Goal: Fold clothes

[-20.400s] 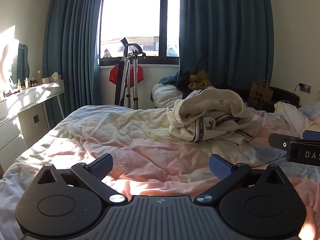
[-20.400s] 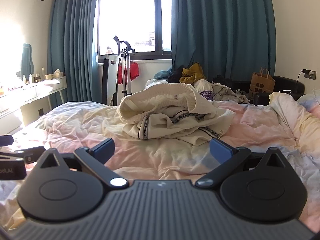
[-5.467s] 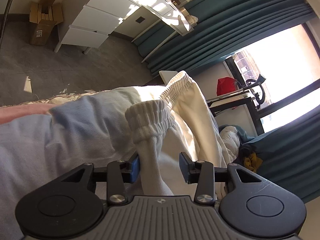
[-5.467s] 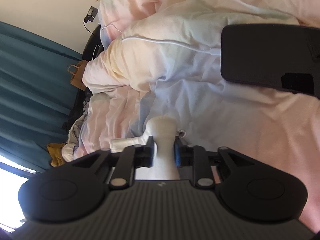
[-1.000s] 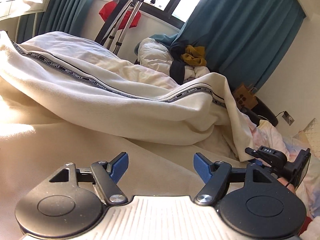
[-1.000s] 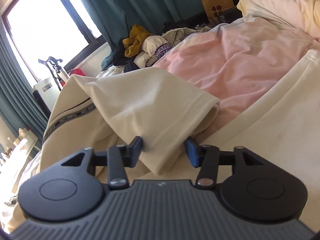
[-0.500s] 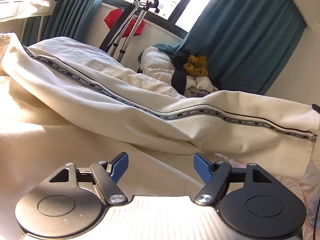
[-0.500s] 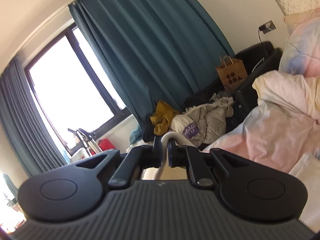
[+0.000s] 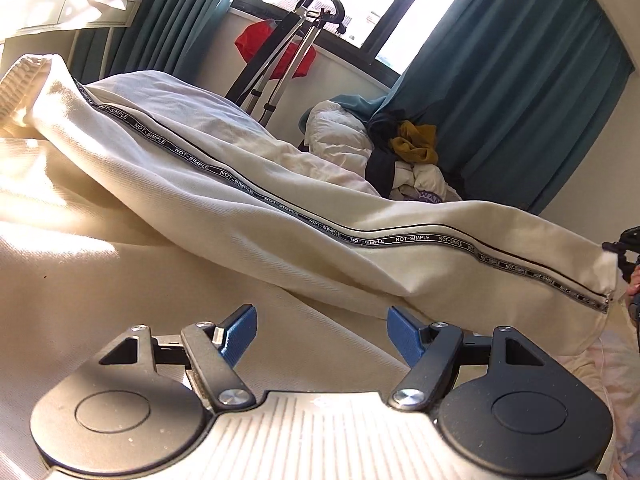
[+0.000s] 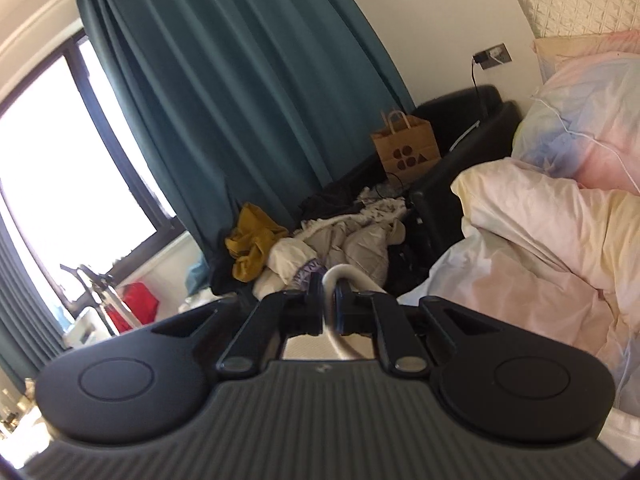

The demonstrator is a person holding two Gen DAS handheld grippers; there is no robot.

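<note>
Cream trousers (image 9: 280, 208) stretched out over the bed (image 9: 100, 300)

One leg hem is pinched tight in the right gripper (image 10: 329, 300) and held up; the left gripper (image 9: 318, 330) is spread wide, nothing between its blue pads.

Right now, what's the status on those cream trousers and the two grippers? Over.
Left gripper open, empty, low over trouser fabric. Right gripper shut on cream trousers' leg hem, leg raised off the bed. Nothing in the way.
</note>
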